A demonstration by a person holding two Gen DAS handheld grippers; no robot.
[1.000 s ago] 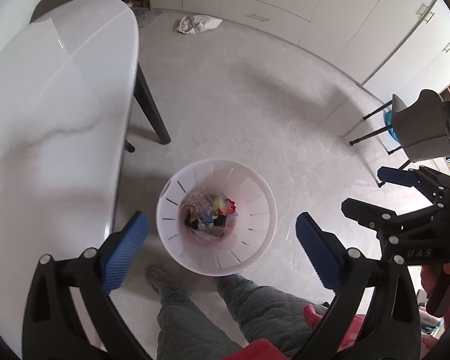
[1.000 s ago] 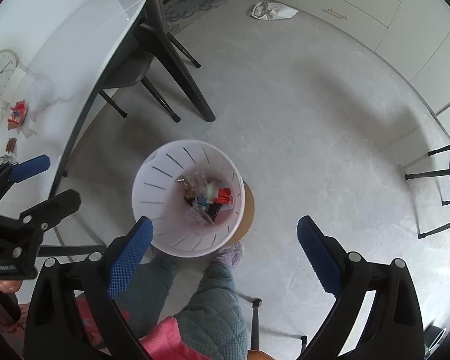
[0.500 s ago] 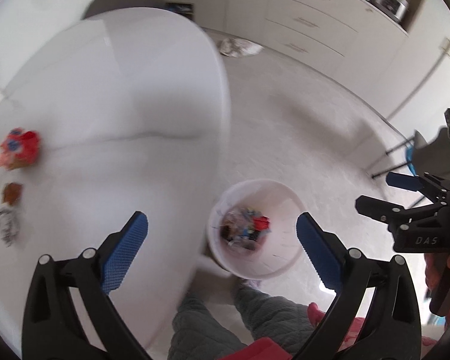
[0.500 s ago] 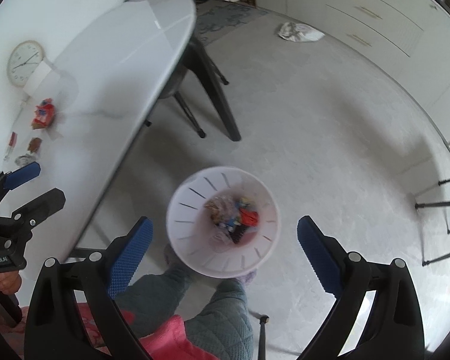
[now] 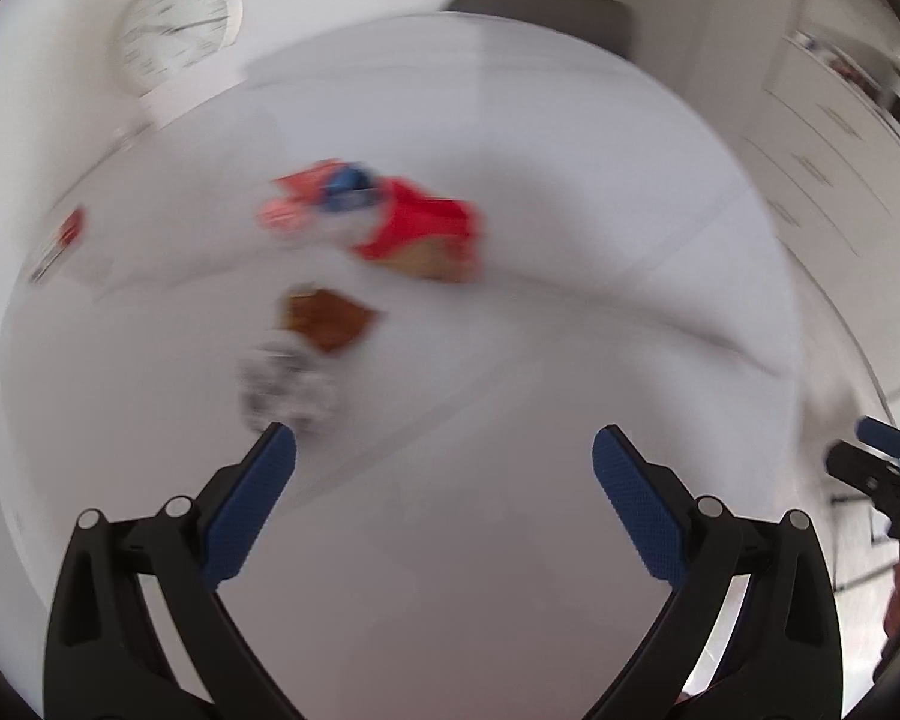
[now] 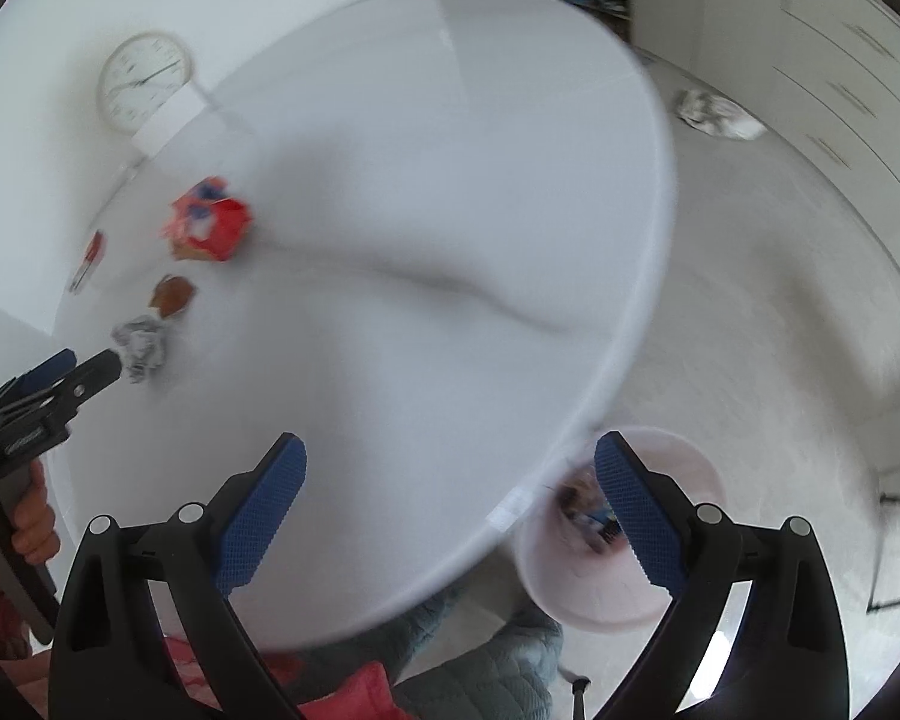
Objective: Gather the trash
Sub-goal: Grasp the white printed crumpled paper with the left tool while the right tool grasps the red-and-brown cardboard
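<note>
On glossy table [image 6: 450,180], crumpled foil ball [image 6: 141,348]

A: What lies on the table [image 6: 450,192]?

B: Four scraps along its left side. The crumpled foil ball [image 6: 141,348] is nearest, the small wrapper [image 6: 173,294] just behind it, the large packet [image 6: 210,228] behind that, and a thin sachet [image 6: 89,261] further left by the edge.

A: And the bin [image 6: 618,546]?

B: On the floor [image 6: 780,300], beside the table's near right edge, partly under it. A clock [image 6: 144,81] stands behind the table.
</note>
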